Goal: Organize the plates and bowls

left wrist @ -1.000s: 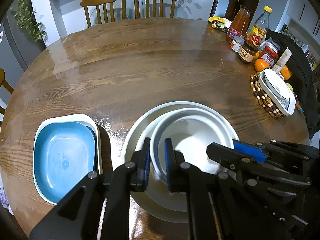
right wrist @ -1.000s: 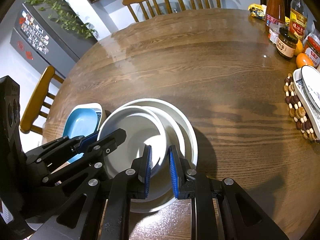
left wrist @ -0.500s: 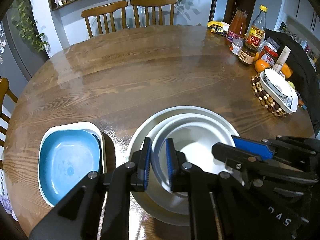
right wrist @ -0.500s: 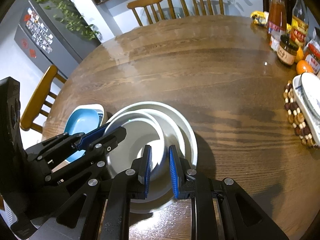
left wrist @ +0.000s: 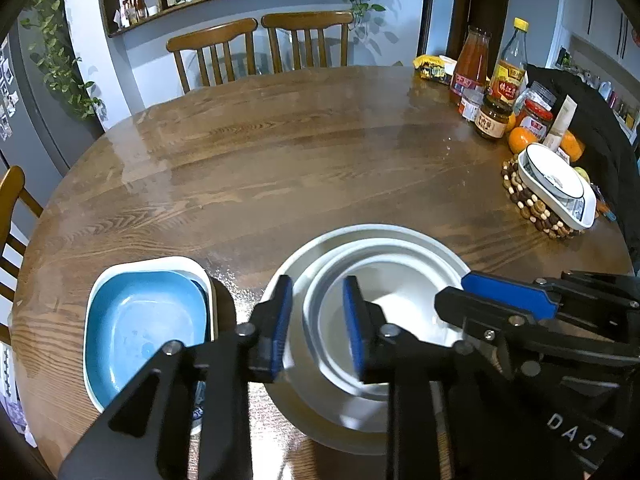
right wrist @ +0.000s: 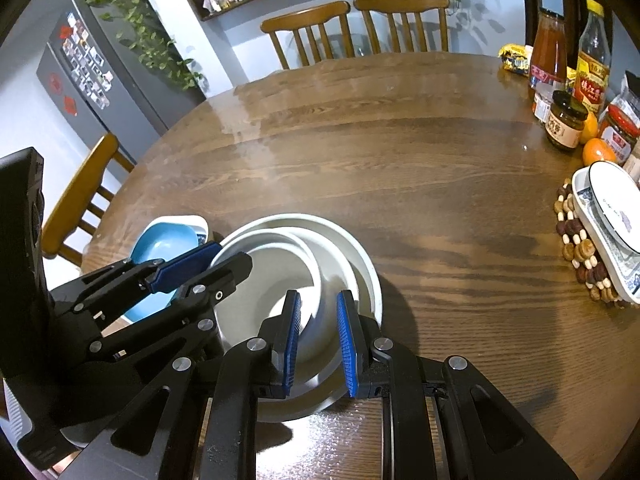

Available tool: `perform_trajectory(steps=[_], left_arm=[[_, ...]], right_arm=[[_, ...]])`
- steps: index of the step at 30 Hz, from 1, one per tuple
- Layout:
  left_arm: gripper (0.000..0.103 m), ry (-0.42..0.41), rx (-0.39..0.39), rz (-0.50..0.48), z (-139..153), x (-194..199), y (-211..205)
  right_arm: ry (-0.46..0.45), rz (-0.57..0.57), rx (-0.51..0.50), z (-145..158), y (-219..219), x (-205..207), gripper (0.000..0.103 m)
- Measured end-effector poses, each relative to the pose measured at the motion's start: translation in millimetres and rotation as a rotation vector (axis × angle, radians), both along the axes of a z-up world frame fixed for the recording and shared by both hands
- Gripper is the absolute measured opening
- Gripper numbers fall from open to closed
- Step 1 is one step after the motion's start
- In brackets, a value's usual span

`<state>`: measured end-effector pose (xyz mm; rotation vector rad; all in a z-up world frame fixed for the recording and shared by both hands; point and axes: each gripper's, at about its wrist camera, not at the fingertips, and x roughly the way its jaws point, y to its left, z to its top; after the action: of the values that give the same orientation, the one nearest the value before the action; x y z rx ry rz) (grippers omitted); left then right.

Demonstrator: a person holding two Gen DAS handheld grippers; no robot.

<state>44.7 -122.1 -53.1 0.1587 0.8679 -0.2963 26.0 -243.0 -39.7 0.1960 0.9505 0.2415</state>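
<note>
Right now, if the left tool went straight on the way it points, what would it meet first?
Most likely the rim of the inner white bowl, which sits between the left tool's opening jaws, nested in the bigger white bowl. Depth is unclear, so the rim may already lie within the jaws.

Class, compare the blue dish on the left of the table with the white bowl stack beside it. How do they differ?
The blue dish is squarish with rounded corners; the white bowl stack is round. The blue dish lies clear of both grippers; the white bowl stack has one at each side of its rim. Both are nested in a larger white dish, on the wooden table.
</note>
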Motion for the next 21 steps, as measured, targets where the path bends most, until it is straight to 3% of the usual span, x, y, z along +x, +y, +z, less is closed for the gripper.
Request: perform_trajectory(steps=[17,19,21], left_arm=[[0.054,-0.070,0.006,0.000,9.8,-15.8,10.4],[0.056,-0.083,0.013,0.005,11.1,-18.0,12.0],[0.057,-0.092,0.014,0.008,12.4,-19.5,13.4]], right_arm=[[-0.031,-0.010,0.004,4.0,-1.2,-11.0,0.021],[-0.037,-0.014,-0.002,4.6,-1.3,-12.9,0.022],[-0.045,-0.024,-0.017,5.5,-2.2,-15.0,0.031]])
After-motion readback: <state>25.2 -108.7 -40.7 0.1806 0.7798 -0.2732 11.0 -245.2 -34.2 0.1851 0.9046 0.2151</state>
